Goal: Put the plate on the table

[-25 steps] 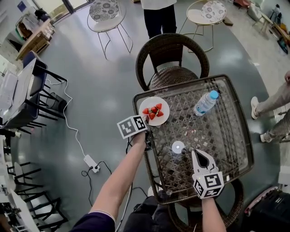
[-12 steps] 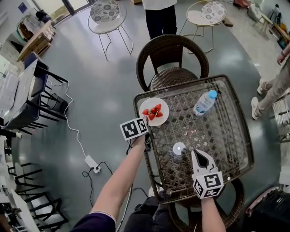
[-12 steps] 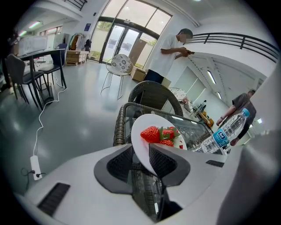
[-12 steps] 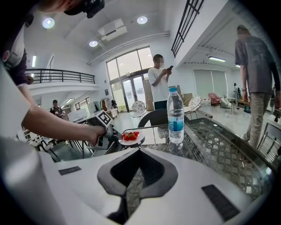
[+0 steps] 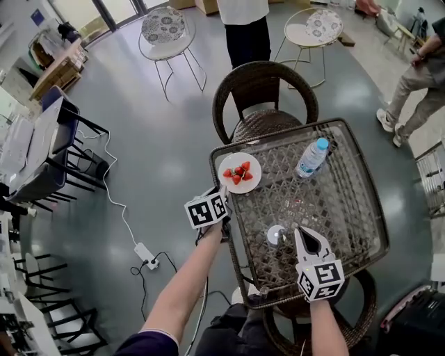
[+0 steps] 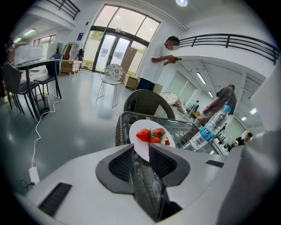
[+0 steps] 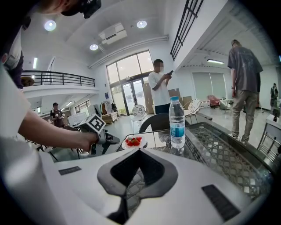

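A white plate (image 5: pixel 240 172) with several strawberries lies on the far left corner of the glass-topped wicker table (image 5: pixel 341 208). My left gripper (image 5: pixel 224 191) is at the table's left edge, just short of the plate. In the left gripper view, the plate (image 6: pixel 151 136) has its near rim between the parted jaws of the left gripper (image 6: pixel 141 148), which is open. My right gripper (image 5: pixel 303 233) hovers over the table's near side, shut and empty. In the right gripper view the right gripper (image 7: pixel 139 151) has its pads together, with the plate (image 7: pixel 133 141) beyond.
A water bottle (image 5: pixel 311 158) stands at the table's far side. A small white round thing (image 5: pixel 276 234) lies by the right gripper. A wicker chair (image 5: pixel 264 90) faces the far edge. A person (image 5: pixel 243 21) stands behind it. A cable and power strip (image 5: pixel 147 254) lie on the floor.
My left gripper has drawn back toward me from the plate, which stays on the table. The right gripper has hardly moved. A person has walked in at the top right.
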Demonstrator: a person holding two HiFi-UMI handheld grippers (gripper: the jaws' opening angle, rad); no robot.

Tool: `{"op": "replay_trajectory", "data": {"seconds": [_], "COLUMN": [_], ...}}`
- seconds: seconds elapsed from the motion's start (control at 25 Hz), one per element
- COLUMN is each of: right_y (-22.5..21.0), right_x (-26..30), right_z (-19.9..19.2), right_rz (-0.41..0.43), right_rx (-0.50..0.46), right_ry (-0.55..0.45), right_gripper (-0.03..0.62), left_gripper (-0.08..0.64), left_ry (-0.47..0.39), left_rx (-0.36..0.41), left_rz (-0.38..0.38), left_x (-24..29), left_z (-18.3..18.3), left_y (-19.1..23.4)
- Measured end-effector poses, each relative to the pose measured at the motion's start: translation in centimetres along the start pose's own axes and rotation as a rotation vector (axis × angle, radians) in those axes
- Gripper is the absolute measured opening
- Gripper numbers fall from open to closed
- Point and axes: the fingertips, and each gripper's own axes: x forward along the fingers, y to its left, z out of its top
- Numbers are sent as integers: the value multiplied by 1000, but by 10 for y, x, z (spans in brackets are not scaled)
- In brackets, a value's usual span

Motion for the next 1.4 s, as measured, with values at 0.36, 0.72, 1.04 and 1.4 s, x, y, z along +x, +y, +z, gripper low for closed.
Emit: {"op": "replay_trajectory", "data": {"seconds": [0.36,0.72,1.04,1.4], "right_y": [32,65,87,116], "right_x": [-20,-56,-101,-140], "right_z": [33,47,69,105], "right_rz": [10,16,27,59], "right_rx": [-17,15,13,-49], "right_ry": [-79,-143,-214,-297], "right_gripper": [5,5,6,5], "left_gripper": [100,8,8,8], "left_ry": [-65,-182,-230,-305], "left_rx": [215,436,467,514], "left_rz": [-311,-484,-617,-671], "left_x": [-92,-204,-285,-332], "left_z": [-19,-39,-54,-45], "left_y": [-72,-140,-186,-212]}}
